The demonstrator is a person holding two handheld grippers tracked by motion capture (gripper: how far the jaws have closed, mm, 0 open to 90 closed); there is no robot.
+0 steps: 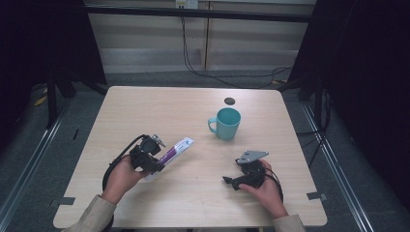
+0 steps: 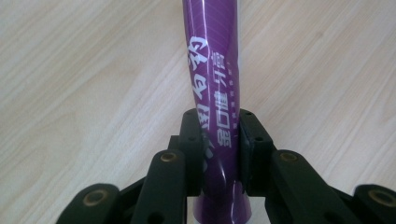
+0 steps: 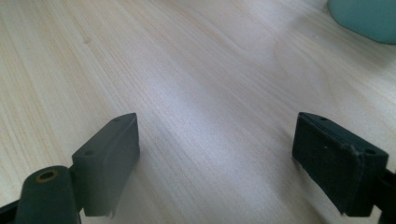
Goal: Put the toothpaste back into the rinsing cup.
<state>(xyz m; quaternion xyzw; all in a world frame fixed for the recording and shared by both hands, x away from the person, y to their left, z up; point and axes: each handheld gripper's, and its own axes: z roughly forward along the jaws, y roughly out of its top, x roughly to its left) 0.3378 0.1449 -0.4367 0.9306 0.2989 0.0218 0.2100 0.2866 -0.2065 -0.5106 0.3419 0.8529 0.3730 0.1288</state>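
Note:
A purple and white toothpaste tube (image 1: 174,151) is held just above the table at the left, its far end pointing toward the mug. My left gripper (image 1: 155,163) is shut on the tube's near part; in the left gripper view the tube (image 2: 214,70) runs up between the two pads (image 2: 192,140). A teal mug (image 1: 226,123) stands upright right of the table's middle, its handle to the left. My right gripper (image 1: 231,181) rests low over the wood near the front right, jaws wide apart with nothing between them (image 3: 215,154). The mug's base (image 3: 366,18) shows at that view's top right.
A small dark round disc (image 1: 229,101) lies on the light wooden table (image 1: 145,111) behind the mug. Cables run across the floor beyond the table's far edge. Dark stands flank the table on both sides.

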